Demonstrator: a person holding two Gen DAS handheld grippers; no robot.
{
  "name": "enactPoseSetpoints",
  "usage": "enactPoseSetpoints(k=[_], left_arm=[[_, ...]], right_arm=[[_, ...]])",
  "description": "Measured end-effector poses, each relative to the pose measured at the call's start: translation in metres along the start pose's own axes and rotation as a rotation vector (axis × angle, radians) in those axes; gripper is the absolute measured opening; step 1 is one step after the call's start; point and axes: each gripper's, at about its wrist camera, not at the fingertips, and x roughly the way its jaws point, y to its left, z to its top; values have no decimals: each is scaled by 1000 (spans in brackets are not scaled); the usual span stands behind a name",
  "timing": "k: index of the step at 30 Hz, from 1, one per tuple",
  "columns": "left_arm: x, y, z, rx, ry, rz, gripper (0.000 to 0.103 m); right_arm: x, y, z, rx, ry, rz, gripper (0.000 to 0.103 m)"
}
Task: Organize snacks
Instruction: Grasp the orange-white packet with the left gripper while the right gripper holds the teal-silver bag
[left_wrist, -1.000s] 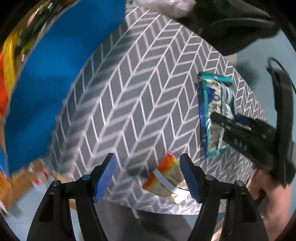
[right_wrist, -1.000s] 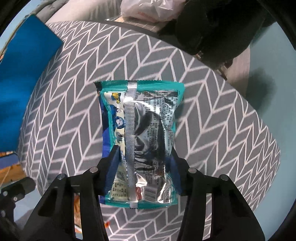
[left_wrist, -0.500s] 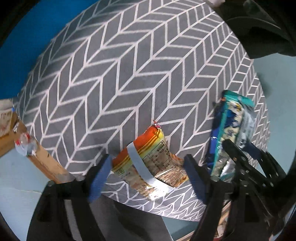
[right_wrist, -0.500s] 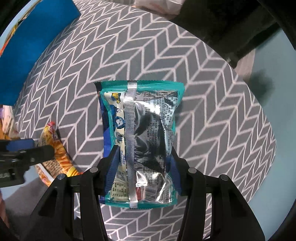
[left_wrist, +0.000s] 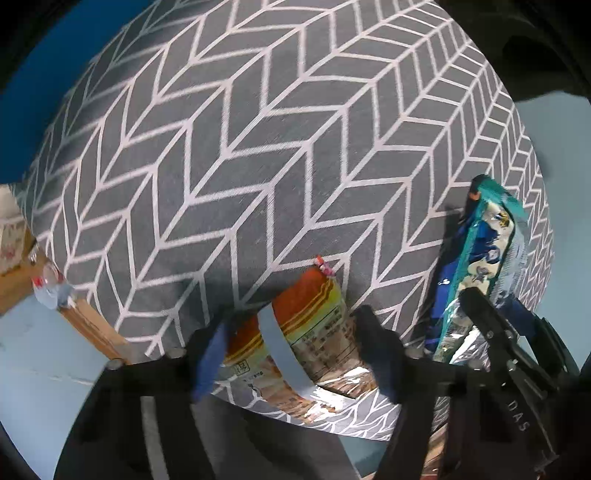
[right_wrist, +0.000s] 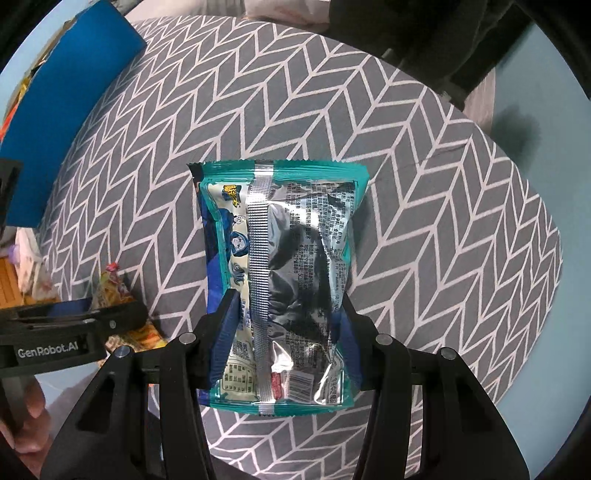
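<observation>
An orange snack packet (left_wrist: 310, 332) lies near the front edge of a round grey herringbone cushion (left_wrist: 258, 155). My left gripper (left_wrist: 295, 350) points down over it with a finger on each side. Its jaws are closing, and the blurred blue pads sit at the packet's edges without squeezing it. My right gripper (right_wrist: 286, 332) is shut on a teal and silver snack bag (right_wrist: 295, 240), held above the cushion (right_wrist: 443, 221) with its back seam facing the camera. In the left wrist view the same bag (left_wrist: 480, 266) hangs to the right. The right wrist view shows the orange packet (right_wrist: 114, 291) under the left gripper (right_wrist: 74, 325).
A blue box (right_wrist: 66, 110) stands at the cushion's far left edge. Dark bulky things (right_wrist: 443, 37) lie beyond the far right rim. Pale blue floor (right_wrist: 535, 92) surrounds the cushion. A wooden piece (left_wrist: 92, 325) shows at the left. A person's hand (right_wrist: 29, 417) grips the left tool.
My left gripper has come down over the orange packet and its jaws have drawn in around it. The right gripper has carried the teal bag sideways towards the blue box.
</observation>
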Motion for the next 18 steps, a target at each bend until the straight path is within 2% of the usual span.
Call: enactPoseSetpoints(k=[2,4,7,10,12,14,18], left_arm=[[-1,-7,7,30,4,3,48],[-2,-12,11,65,9,1,43],[-6,-30,17,119,-5,18,38],[-16,-51,21,163,-31,41,38],[-23,-56,21,165,-39,28,45],[-34,-53,24,156,-44,26,69],[-48,-49,14,122,-59,19,73]], right_arm=[[2,4,0,7,-1,2,50],[3,13,-9,27,-2,5,50],[2,5,-22,69,-2,11,50],[-2,-5,-40,116,-5,20,50],[-3,-17,-51,146,-9,30,50],[-5,-23,-64,169,-14,45,50],[-9,-26,-85,168,-17,60,50]])
